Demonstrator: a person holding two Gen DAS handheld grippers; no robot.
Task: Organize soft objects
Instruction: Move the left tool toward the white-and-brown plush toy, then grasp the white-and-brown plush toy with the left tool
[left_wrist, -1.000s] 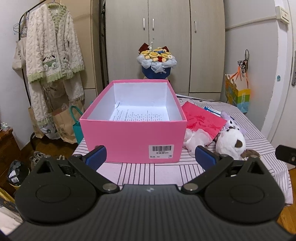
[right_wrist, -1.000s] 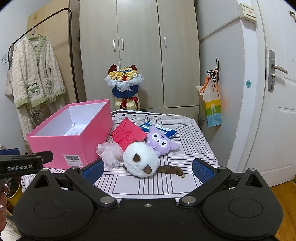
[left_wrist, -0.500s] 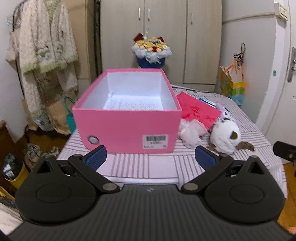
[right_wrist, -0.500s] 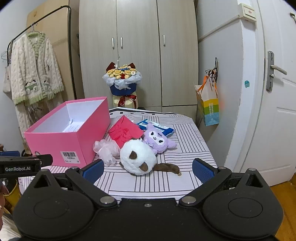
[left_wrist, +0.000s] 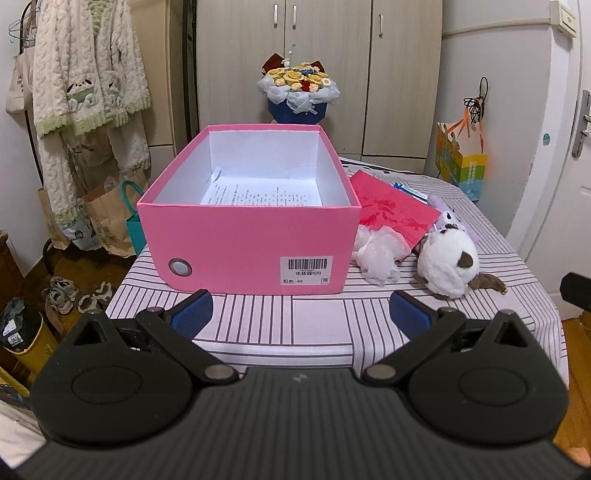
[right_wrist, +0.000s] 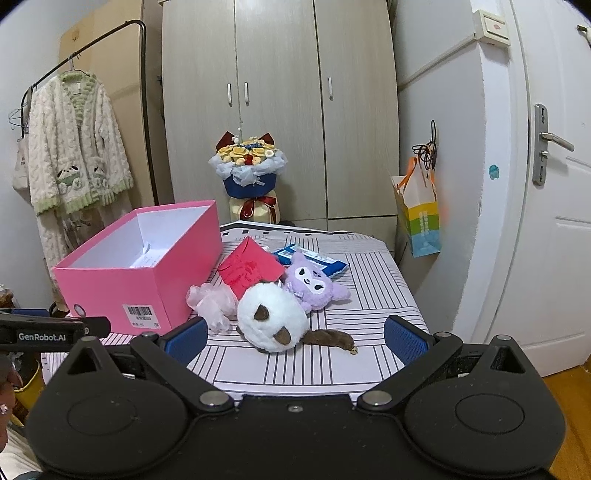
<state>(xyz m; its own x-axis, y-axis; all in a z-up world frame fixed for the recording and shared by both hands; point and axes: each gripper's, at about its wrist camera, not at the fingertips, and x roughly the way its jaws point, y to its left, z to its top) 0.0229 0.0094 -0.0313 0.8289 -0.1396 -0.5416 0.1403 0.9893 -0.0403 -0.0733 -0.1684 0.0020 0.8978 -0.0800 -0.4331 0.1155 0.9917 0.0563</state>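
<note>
Left wrist view: the striped bench (left_wrist: 317, 325) is seen carrying an open pink box (left_wrist: 243, 236) (only a printed sheet lies inside), with a white plush (left_wrist: 448, 264) and a crumpled sheer cloth (left_wrist: 376, 253) lying just right of it. Both the left claw (left_wrist: 299, 314) and the right claw (right_wrist: 295, 338) are held spread wide, gripping nothing, short of the things. A purple plush (right_wrist: 314, 286) is seen touching the white one.

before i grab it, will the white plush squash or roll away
The white plush looks fluffy and rounded, so it will probably squash between the tongs and feel light. It lies on a flat striped cloth, so rolling seems unlikely. Its brown tail would likely dangle.
</note>
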